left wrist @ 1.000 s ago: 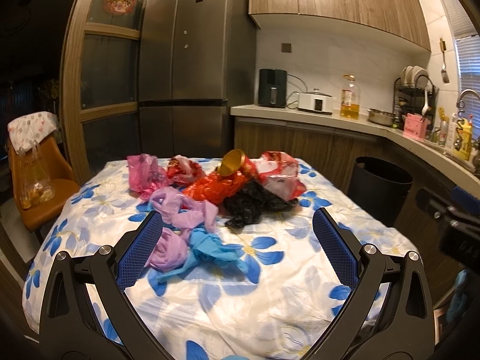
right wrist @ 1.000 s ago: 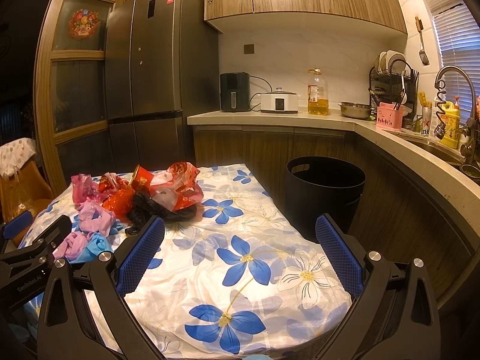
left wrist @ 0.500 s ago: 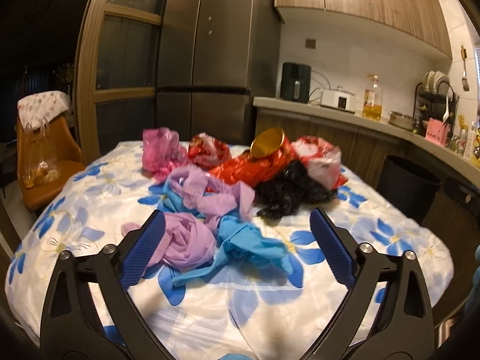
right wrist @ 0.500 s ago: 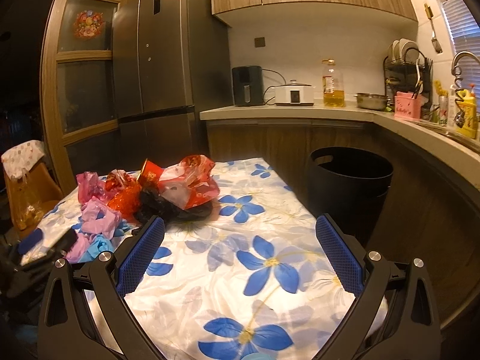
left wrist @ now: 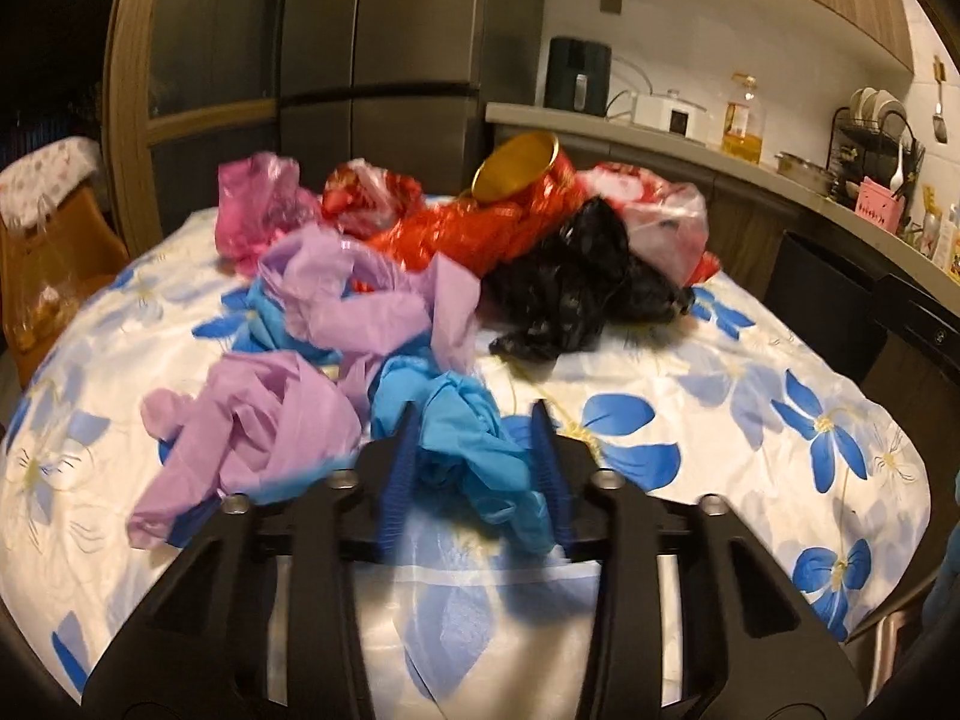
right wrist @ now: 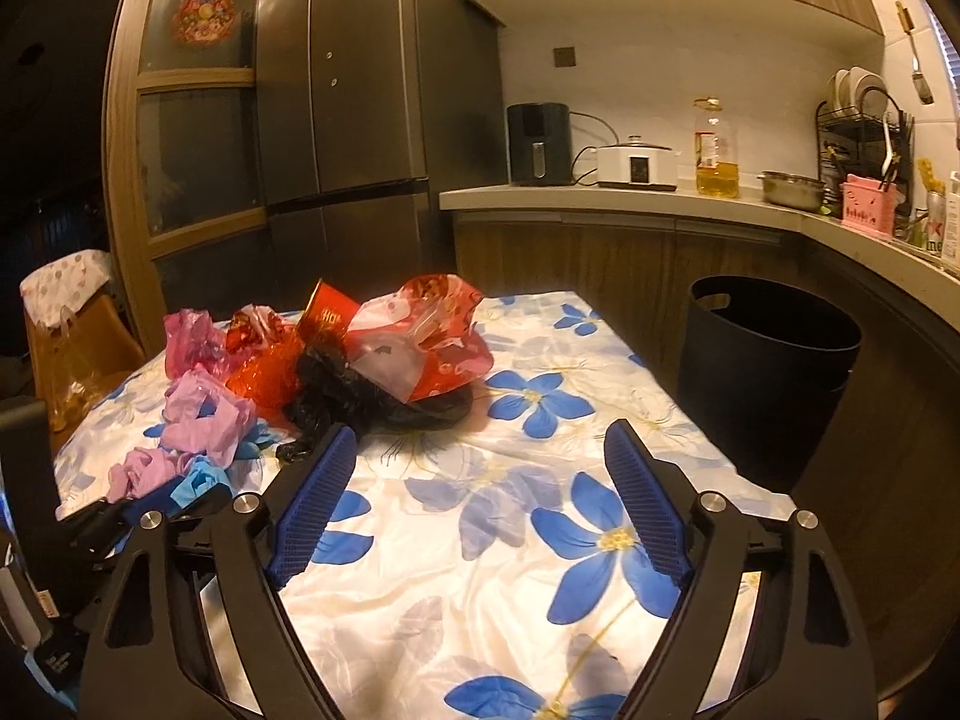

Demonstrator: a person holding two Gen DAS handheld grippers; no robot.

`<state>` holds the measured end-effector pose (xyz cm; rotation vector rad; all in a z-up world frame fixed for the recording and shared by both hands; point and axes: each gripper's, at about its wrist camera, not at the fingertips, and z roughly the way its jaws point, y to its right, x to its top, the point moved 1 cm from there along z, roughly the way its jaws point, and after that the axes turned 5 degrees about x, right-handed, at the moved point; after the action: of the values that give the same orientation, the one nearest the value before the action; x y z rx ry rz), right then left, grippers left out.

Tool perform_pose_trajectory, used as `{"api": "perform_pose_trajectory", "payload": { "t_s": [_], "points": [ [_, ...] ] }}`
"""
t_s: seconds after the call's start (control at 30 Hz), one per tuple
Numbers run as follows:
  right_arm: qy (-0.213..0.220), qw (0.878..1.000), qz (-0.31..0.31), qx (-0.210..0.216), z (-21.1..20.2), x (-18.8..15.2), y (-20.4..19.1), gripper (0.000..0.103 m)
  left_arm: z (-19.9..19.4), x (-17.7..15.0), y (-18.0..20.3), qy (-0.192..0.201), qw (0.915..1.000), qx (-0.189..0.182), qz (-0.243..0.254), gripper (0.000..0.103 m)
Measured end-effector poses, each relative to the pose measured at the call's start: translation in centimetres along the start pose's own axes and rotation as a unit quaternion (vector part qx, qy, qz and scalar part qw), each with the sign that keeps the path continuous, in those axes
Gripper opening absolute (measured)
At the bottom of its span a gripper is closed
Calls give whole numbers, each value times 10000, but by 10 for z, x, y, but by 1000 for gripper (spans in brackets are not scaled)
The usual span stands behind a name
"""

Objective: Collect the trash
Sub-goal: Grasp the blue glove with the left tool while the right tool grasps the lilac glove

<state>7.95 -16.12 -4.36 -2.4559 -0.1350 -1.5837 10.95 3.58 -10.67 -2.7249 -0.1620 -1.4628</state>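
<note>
A: Left gripper (left wrist: 474,468) has its jaws nearly together around the crumpled light-blue plastic glove (left wrist: 462,438), at 6 o'clock of the trash pile on the floral tablecloth (left wrist: 750,420). Right gripper (right wrist: 480,504) is spread wide and holds nothing.

B: Squeeze firmly before lifting; thin film slips. Watch the lilac bag (left wrist: 258,426) touching at 9 o'clock. Black bin (right wrist: 774,360) stands off the table's right edge.

A: Writing on the red packet (right wrist: 327,318): unreadable.
</note>
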Motion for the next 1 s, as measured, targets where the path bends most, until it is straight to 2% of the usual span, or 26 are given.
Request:
{"api": "perform_pose_trajectory", "payload": {
  "t_s": [0.03,0.13,0.37,0.53,0.67,0.8,0.9,1.0],
  "points": [
    [-33,10000,0,38,3,0,-1,79,1,0,-1,-22,10000,-20,-17,19],
    [-94,9998,-20,146,11,-1,-5,77,1,0,-3,-34,9999,-125,-56,7],
    [-140,9988,-130,459,23,-3,-19,71,-35,3,-13,353,9975,-608,-72,4],
    [-279,9974,-131,653,38,-6,-30,62,-61,8,-37,513,9955,-715,-362,4],
    [-335,9947,-191,955,50,-7,-49,60,-79,12,-56,749,9939,-556,-580,4],
    [-405,9901,-322,1301,63,-10,-76,60,-85,16,-72,927,9928,-203,-725,4],
    [-518,9839,-419,1657,70,-12,-98,55,-87,18,-86,993,9913,18,-860,4],
    [-658,9729,-541,2150,70,-19,-122,55,-90,18,-102,1027,9895,224,-994,4]
  ]
}}
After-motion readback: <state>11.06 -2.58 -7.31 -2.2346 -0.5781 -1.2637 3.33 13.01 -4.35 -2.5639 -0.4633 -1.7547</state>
